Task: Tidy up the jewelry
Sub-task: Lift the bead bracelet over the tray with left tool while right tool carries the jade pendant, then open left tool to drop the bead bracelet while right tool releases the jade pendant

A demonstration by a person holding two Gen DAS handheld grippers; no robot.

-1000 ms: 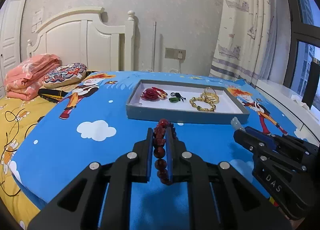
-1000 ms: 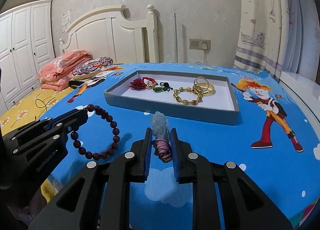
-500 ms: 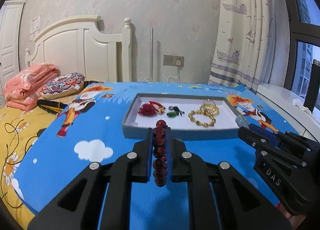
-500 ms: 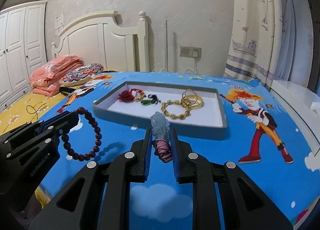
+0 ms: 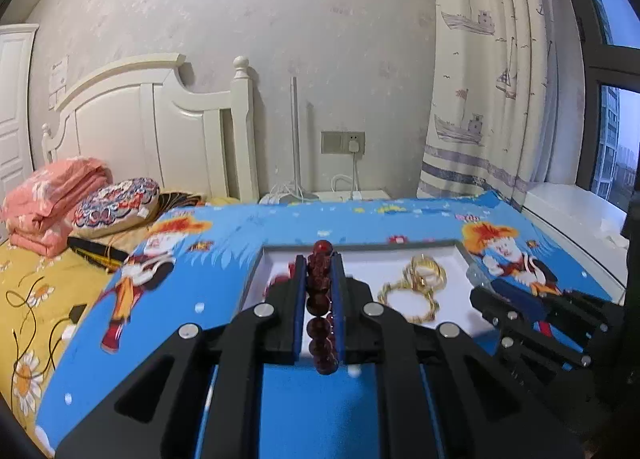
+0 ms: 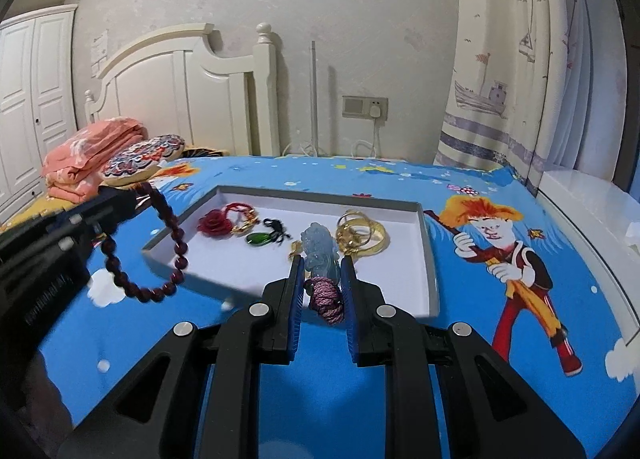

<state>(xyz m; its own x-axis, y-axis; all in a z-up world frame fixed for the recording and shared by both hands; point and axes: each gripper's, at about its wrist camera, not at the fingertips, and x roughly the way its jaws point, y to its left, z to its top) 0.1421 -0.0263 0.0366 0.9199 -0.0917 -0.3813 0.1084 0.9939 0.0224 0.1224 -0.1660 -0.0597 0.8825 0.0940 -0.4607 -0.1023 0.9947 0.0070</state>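
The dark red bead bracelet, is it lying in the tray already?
No, the dark red bead bracelet hangs in the air from the left gripper, above the near left corner of the tray.

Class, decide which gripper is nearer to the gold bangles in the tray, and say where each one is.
Right. The right gripper sits just short of the gold bangles, slightly left; the left gripper is near the tray's left end.

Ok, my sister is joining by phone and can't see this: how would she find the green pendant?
On the blue cartoon bedspread lies a shallow grey tray with a white floor. Inside it, between the red rose piece on the left and the gold bangles on the right, lies the green pendant. It is the only green thing there, a glossy teardrop on a black cord.
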